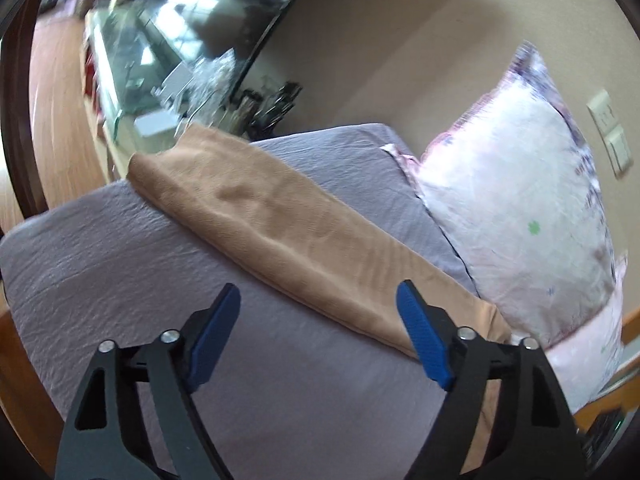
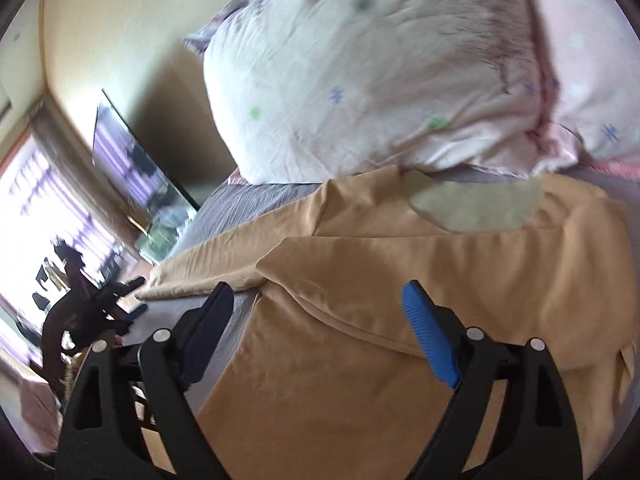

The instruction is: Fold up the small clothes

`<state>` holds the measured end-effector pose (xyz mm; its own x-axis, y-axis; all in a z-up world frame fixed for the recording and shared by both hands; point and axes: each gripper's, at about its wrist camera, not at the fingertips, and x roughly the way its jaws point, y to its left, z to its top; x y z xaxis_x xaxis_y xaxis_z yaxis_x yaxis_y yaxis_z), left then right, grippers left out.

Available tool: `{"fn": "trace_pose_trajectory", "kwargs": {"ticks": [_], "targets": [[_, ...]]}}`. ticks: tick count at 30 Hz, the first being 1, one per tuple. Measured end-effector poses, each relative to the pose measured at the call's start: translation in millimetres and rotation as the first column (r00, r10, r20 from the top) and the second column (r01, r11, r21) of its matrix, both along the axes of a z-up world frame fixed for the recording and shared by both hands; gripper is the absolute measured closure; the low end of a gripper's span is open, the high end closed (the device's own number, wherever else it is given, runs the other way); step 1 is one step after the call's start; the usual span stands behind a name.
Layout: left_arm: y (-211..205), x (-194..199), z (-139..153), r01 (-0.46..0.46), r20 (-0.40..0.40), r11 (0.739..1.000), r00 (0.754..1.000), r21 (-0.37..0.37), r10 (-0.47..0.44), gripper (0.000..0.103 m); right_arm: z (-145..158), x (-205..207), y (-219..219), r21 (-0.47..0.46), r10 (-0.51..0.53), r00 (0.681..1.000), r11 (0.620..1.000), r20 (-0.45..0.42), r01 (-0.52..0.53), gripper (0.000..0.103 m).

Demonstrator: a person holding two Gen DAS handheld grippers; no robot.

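A tan long-sleeved garment [image 2: 400, 300] lies on a bed with a lilac sheet [image 1: 132, 280]. In the left wrist view one long sleeve [image 1: 288, 232] stretches flat across the sheet. My left gripper [image 1: 320, 304] is open and empty, above the sheet just short of the sleeve. In the right wrist view the garment's body shows its neckline [image 2: 476, 204] near the pillow. My right gripper [image 2: 320, 300] is open and empty, over the shoulder fold. The other gripper [image 2: 100, 308] shows at the left, near the sleeve's end.
A white and pink patterned pillow [image 1: 520, 220] leans on the beige wall at the head of the bed [image 2: 380, 80]. A dark framed mirror or screen [image 1: 180, 40] and a wooden floor [image 1: 56, 120] lie beyond the bed's far edge. A wall switch [image 1: 608, 128] is at the right.
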<state>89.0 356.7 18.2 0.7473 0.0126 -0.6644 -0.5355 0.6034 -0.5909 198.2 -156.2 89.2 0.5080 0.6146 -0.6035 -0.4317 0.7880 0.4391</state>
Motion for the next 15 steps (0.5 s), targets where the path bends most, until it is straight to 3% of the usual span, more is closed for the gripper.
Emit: {"fn": "trace_pose_trajectory", "kwargs": {"ticks": [2, 7, 8, 10, 11, 12, 13, 15], "targets": [[15.5, -3.1, -10.2, -0.053, 0.006, 0.996, 0.999, -0.078, 0.053, 0.029, -1.1, -1.5, -15.7, 0.018, -0.023, 0.999, 1.0, -0.025, 0.024, 0.015], [37.4, -5.5, -16.0, -0.124, 0.032, 0.979, 0.991, -0.162, 0.131, 0.042, -11.1, 0.9, -35.8, 0.021, -0.04, 0.998, 0.999, -0.056, 0.042, 0.014], [42.8, -5.2, -17.6, -0.142, 0.032, 0.973, 0.988, -0.18, 0.15, 0.048, -11.7, -0.5, -36.7, 0.027, -0.038, 0.998, 0.999, -0.055, 0.039, 0.014], [53.8, -4.2, -22.9, -0.178, 0.023, 0.959, 0.982, -0.222, 0.188, 0.072, -13.6, -3.0, -38.8, 0.043, -0.027, 0.998, 0.999, -0.056, 0.03, 0.013], [60.5, -3.3, -27.9, -0.194, 0.006, 0.95, 0.979, -0.244, 0.202, 0.094, -15.4, -4.2, -39.3, 0.047, -0.025, 0.998, 0.999, -0.057, 0.028, 0.013], [65.0, -0.2, -31.2, -0.192, -0.008, 0.948, 0.981, -0.254, 0.196, 0.096, -16.0, -5.4, -41.3, 0.049, -0.025, 0.998, 0.998, -0.057, 0.028, 0.013], [64.5, 3.4, -27.9, -0.182, -0.011, 0.955, 0.983, -0.233, 0.185, 0.096, -16.5, -6.9, -44.0, 0.049, -0.026, 0.998, 0.998, -0.054, 0.028, 0.013], [48.5, 16.6, 0.3, -0.128, 0.005, 0.987, 0.992, -0.099, 0.129, 0.097, -13.9, -13.4, -54.5, 0.044, -0.048, 0.998, 0.998, -0.027, 0.049, 0.013]]}}
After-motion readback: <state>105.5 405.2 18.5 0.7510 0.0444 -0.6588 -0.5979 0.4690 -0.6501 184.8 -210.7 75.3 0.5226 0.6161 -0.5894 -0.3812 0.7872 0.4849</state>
